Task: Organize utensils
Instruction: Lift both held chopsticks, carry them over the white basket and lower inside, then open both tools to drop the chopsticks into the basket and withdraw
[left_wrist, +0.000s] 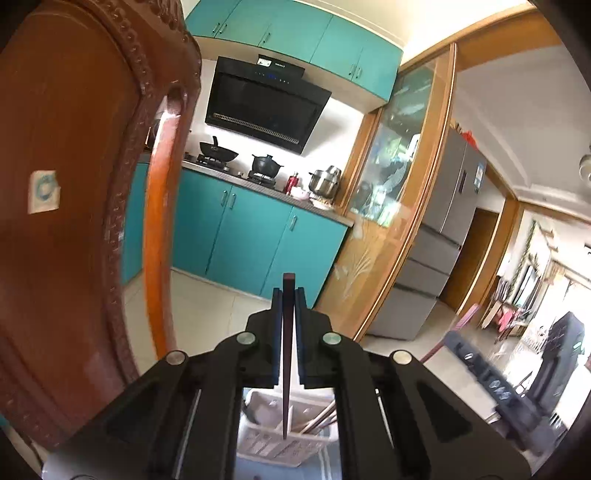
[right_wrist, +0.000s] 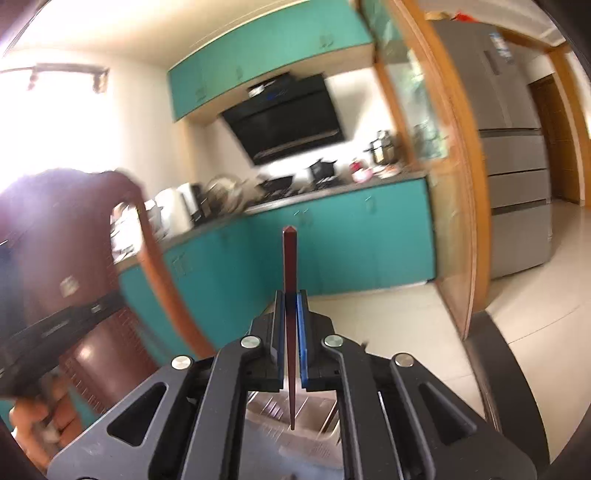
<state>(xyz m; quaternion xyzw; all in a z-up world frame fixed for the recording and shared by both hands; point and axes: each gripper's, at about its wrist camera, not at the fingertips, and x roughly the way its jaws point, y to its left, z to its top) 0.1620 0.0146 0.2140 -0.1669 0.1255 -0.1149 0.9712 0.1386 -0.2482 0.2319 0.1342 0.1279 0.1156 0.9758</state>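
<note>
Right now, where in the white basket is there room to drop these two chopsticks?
In the basket, the left compartment, between its left wall and the divider, looks bare. The right side is crowded with leaning chopsticks.

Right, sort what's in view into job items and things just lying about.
Job:
left tongs shut on a dark red chopstick
right tongs shut on a second chopstick
white utensil basket below

Lying about:
wok
black clay pot
steel pot
wooden chair
fridge
</note>
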